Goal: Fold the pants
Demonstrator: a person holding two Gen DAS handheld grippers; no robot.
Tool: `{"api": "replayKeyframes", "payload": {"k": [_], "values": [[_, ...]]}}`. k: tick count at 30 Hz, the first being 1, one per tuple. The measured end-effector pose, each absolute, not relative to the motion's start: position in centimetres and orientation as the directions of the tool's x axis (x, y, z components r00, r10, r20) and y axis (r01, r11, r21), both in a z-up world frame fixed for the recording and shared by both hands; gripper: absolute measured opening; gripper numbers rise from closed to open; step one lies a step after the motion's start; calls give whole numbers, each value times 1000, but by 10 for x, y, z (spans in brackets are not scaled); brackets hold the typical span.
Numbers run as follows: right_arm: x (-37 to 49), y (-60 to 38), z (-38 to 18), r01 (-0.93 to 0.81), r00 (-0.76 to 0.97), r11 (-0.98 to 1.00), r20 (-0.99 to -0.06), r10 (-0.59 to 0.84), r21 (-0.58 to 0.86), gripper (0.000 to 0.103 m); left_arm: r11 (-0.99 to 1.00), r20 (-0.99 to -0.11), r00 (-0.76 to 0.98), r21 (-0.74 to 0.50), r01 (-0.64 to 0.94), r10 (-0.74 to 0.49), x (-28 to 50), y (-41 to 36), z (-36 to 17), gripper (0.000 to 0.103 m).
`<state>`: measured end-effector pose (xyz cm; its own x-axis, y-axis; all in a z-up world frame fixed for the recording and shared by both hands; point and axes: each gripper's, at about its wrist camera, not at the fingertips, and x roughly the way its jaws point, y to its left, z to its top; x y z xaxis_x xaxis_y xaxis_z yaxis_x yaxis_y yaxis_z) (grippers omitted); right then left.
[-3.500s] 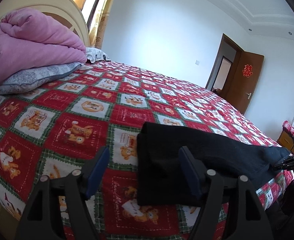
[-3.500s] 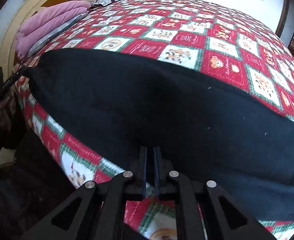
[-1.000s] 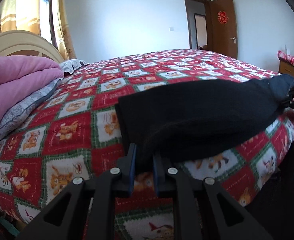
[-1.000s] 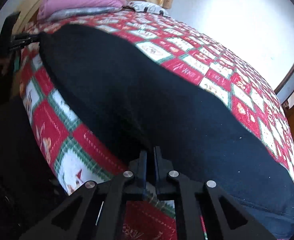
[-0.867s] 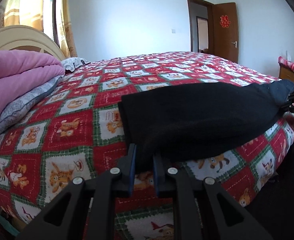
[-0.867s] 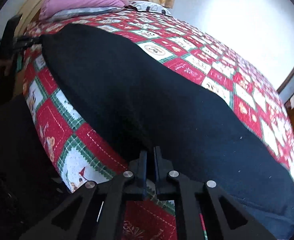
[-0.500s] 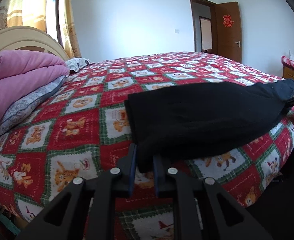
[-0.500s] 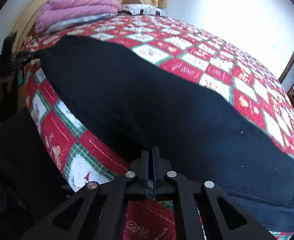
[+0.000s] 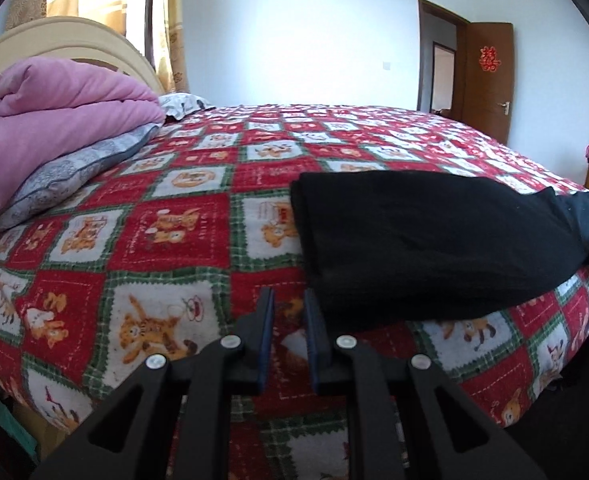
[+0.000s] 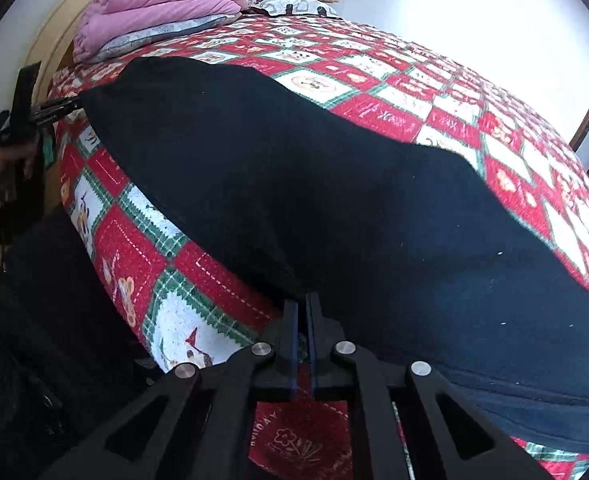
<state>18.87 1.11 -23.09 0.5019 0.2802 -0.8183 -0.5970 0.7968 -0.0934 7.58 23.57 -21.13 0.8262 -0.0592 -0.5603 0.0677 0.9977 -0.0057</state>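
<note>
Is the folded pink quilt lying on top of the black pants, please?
No, the pink quilt rests on a grey pillow by the headboard, well apart from the black pants.

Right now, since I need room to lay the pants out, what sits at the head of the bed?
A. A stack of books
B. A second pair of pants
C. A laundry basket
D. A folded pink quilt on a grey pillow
D: the left wrist view shows a folded pink quilt lying on a grey pillow by the headboard.
</note>
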Motion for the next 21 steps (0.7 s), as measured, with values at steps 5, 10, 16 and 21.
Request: {"api": "replayKeyframes", "payload": {"k": [5,10,16,21], "values": [[184,10,-224,-626,466,779,-822,327,-45,47,999,-573,819,24,38,-17,71,245,-203,40],[178,-7,-198,-607,501,794,-789,355,-28,47,998,-571,819,52,-39,62,57,270,-196,51],[193,-52,-163,-461,590,887,-737,331,29,47,984,-502,847,85,-154,176,49,280,-162,54],[205,-127,-126,-260,682,958,-680,269,118,47,992,-404,910,115,-54,97,53,231,-122,68]]}}
